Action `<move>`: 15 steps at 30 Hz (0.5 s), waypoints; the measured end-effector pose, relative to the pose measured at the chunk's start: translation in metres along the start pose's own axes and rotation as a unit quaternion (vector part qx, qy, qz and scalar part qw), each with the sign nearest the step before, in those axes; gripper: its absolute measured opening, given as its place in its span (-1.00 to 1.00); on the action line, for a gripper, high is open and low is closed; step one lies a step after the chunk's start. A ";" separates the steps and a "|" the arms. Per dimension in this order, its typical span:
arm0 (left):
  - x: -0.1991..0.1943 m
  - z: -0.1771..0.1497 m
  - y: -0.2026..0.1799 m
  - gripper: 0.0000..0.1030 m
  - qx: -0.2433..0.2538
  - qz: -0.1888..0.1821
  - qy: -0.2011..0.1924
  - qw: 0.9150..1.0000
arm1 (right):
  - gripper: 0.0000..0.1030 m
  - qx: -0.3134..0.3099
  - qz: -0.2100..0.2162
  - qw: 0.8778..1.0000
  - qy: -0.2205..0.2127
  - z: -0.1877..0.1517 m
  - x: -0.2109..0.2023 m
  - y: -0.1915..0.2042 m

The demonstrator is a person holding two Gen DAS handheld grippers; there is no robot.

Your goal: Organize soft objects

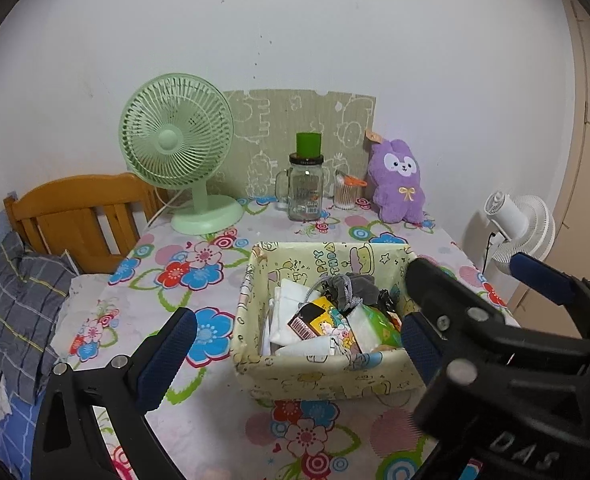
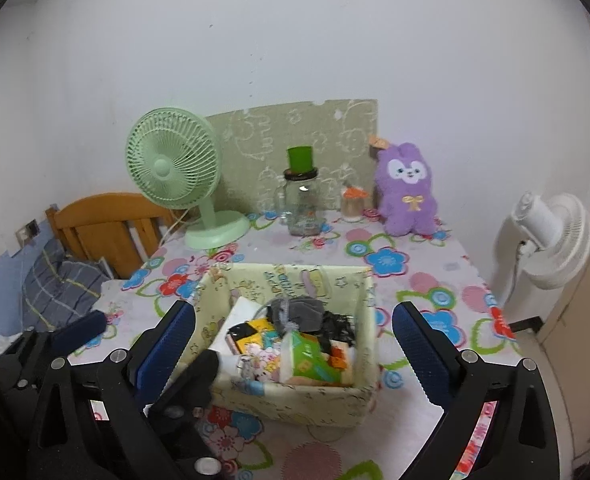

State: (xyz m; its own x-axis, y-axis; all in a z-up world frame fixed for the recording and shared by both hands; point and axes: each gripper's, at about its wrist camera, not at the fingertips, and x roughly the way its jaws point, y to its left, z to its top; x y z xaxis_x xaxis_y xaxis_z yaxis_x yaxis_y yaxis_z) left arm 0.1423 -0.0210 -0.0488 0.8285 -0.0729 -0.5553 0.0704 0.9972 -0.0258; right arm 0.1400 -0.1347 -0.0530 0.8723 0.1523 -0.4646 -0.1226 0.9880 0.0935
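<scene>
A pale yellow cartoon-print fabric basket (image 1: pixel 319 378) (image 2: pixel 295 400) sits mid-table, filled with tissue packs, a green pack (image 1: pixel 379 326) (image 2: pixel 309 360), grey socks (image 1: pixel 355 286) (image 2: pixel 301 312) and other soft items. A purple plush bunny (image 1: pixel 399 182) (image 2: pixel 409 192) stands at the back right against the wall. My left gripper (image 1: pixel 295 346) is open and empty, its fingers either side of the basket's front. My right gripper (image 2: pixel 293 352) is open and empty, hovering just in front of the basket. The right gripper also shows in the left wrist view (image 1: pixel 475 292).
A green desk fan (image 1: pixel 179 148) (image 2: pixel 175 168) stands back left. A glass jar with green cup (image 1: pixel 306 184) (image 2: pixel 301 200) and a cotton-swab holder (image 1: pixel 345 192) (image 2: pixel 353 200) stand at the back. A white fan (image 2: pixel 551 236) is right of the table, a wooden headboard (image 1: pixel 79 216) left.
</scene>
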 end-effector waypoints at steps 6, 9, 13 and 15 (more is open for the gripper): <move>-0.023 -0.002 0.001 0.99 0.000 0.002 -0.016 1.000 | 0.95 0.010 -0.018 1.000 -0.009 -0.001 -0.025 -0.008; -0.034 -0.004 0.000 0.99 0.002 0.003 -0.022 1.000 | 0.95 0.013 -0.029 0.999 -0.016 -0.003 -0.040 -0.013; -0.049 -0.008 0.000 0.99 0.006 0.004 -0.029 1.000 | 0.95 0.019 -0.040 0.999 -0.025 -0.006 -0.060 -0.020; -0.058 -0.010 0.001 0.99 0.007 0.006 -0.033 0.999 | 0.95 0.023 -0.044 0.998 -0.030 -0.008 -0.069 -0.022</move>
State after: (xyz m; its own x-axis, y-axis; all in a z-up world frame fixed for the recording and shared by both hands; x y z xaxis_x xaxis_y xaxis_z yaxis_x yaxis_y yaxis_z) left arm 0.0892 -0.0156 -0.0252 0.8643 -0.0631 -0.4989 0.0688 0.9976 -0.0072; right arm 0.0794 -0.1670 -0.0298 0.9057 0.0619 -0.4195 -0.0240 0.9952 0.0950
